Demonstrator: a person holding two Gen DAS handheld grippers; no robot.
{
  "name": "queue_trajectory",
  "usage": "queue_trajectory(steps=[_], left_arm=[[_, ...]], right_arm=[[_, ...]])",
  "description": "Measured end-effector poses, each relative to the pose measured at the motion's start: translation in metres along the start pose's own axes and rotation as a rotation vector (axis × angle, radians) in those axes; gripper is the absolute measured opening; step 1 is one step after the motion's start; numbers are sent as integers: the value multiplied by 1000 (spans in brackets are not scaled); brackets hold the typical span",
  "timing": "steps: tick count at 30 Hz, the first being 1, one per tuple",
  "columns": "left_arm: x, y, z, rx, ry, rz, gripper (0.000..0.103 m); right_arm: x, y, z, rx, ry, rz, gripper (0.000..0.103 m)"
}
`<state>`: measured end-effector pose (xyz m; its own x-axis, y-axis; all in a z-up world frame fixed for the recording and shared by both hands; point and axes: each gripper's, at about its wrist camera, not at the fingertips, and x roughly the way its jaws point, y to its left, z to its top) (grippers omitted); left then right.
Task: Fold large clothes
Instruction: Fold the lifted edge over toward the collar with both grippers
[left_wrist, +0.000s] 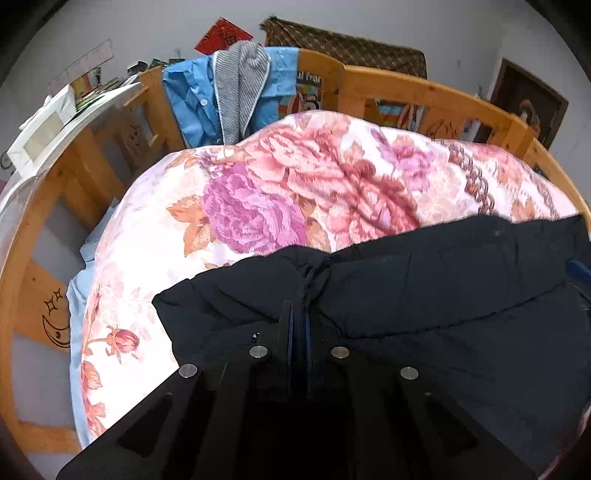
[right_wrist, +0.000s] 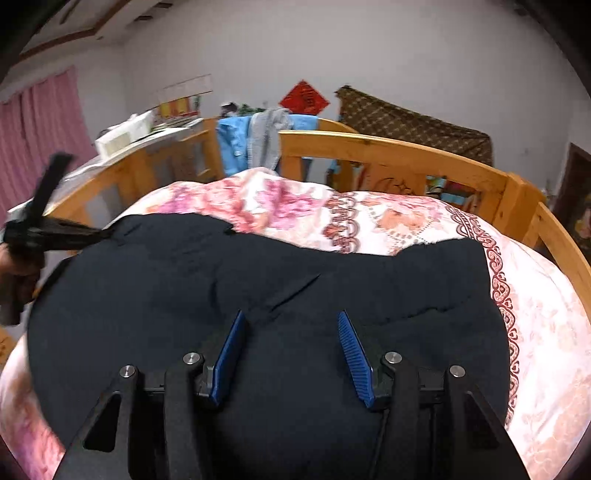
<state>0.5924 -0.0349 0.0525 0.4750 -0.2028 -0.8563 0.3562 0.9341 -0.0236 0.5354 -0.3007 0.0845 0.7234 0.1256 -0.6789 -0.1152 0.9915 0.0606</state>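
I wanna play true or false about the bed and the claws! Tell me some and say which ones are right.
1. The left claw is pinching the dark garment. True.
2. The right claw is squeezed shut. False: its blue fingers stand wide apart above the garment.
3. The quilt has big flowers on it. True.
4. The shirt hanging on the wooden bed rail is green. False: it is blue.
5. The dark garment lies on the floor. False: it lies on the quilt.

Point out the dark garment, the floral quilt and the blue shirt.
dark garment (right_wrist: 147, 295), right wrist view, flat middle.
floral quilt (left_wrist: 258, 206), left wrist view, purple flower.
blue shirt (left_wrist: 192, 103), left wrist view, buttoned front.
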Motion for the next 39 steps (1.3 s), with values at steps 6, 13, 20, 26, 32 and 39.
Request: queue_trajectory(steps=[6,13,20,26,32,39], left_arm=[[-62,8,-8,-97,-195,-58,55],[-108,-23,-49,-29,-321,-180,62],[-56,-57,-56,35,-239,-146,80],[-10,-19,-31,-177,-169,-52,89],[18,-18,-30,-135,-177,-15,95],[39,-16,-32,-149,-246,-13,100]], right_arm=[[1,-4,3,-1,-2,-9,54],[-42,12,-11,22,-89,53,74],[-26,21,-12,-44,-115,-59,77],[19,2,1,-32,-51,-110,79],[58,-12,-9,-1,-28,-60,82],[73,-17,-23,34,-93,-56,82]])
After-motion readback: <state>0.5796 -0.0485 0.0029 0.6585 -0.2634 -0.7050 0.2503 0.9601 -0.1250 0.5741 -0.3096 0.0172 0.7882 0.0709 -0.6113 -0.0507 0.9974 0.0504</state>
